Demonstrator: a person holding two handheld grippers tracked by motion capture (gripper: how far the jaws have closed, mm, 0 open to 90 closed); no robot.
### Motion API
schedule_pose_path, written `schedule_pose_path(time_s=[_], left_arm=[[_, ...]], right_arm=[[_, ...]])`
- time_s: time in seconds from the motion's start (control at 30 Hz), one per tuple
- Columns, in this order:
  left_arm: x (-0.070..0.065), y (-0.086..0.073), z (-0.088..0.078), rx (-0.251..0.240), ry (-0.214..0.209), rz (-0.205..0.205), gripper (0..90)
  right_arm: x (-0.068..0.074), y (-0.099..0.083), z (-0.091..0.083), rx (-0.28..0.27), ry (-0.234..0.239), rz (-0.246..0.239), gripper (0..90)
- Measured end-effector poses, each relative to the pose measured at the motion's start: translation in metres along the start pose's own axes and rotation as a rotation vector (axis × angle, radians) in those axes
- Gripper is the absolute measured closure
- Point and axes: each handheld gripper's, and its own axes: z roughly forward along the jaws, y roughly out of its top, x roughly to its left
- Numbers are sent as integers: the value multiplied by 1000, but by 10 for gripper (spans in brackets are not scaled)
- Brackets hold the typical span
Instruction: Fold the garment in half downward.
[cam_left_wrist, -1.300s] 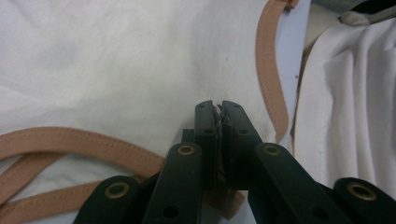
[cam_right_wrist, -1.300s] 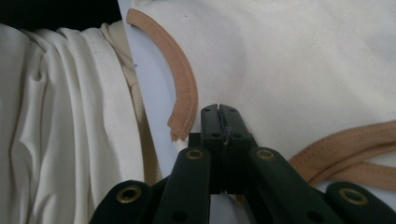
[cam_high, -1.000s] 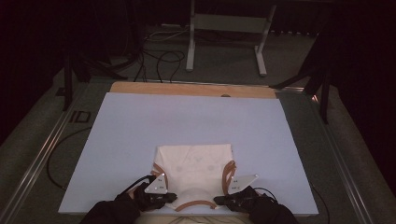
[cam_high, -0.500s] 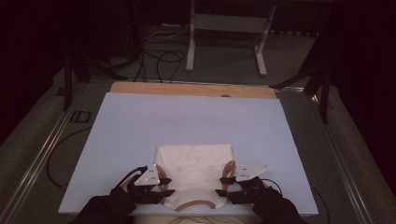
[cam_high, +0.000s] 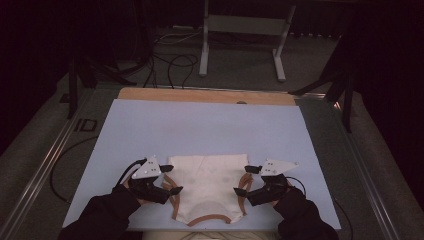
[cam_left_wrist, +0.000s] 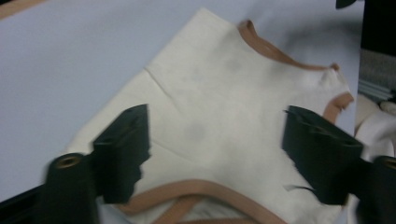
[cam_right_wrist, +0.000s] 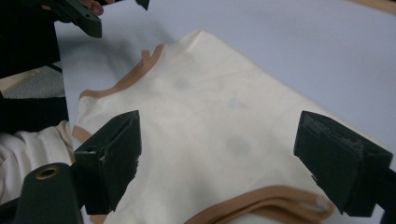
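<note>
From the high view I see a cream top with brown trim (cam_high: 207, 187) lying flat and folded near my edge of the pale blue mat (cam_high: 200, 125), its neckline toward me. My left gripper (cam_high: 167, 186) sits at the garment's left edge and my right gripper (cam_high: 243, 186) at its right edge, each held in a dark-sleeved hand; a strip of wooden tabletop (cam_high: 200, 95) shows beyond the mat. In the left gripper view, the two black jaws stand wide apart over the cloth (cam_left_wrist: 224, 116), nothing between them, with the brown armhole trim (cam_left_wrist: 196, 189) curving just below and between the jaws. In the right gripper view, the jaws are likewise spread wide and hold nothing; the cloth (cam_right_wrist: 219, 126) lies between them, brown trim (cam_right_wrist: 261, 198) folded near the bottom, and the left gripper (cam_right_wrist: 116, 11) shows at the top left corner, above the far edge of the garment.
</note>
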Motion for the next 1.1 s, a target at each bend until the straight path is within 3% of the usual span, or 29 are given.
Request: schedule_pose_path(time_s=[0.03,0.2,0.4,0.77,0.9,1.1], left_arm=[[2,1,0,-2,2,1,139],[13,4,1,-16,27,-10,124],[26,4,7,-26,21,-29,32],[51,3,17,-10,29,-51,30],[61,0,22,-1,23,-78,29],[73,-4,31,37,39,-97,44]], right_arm=[[-3,1,0,-9,-6,-15,151],[-15,5,2,-8,-29,-25,144],[-27,9,6,2,-62,-2,144],[-51,14,19,34,-81,-1,130],[-62,13,24,53,-77,3,127],[-77,9,32,70,-81,27,120]])
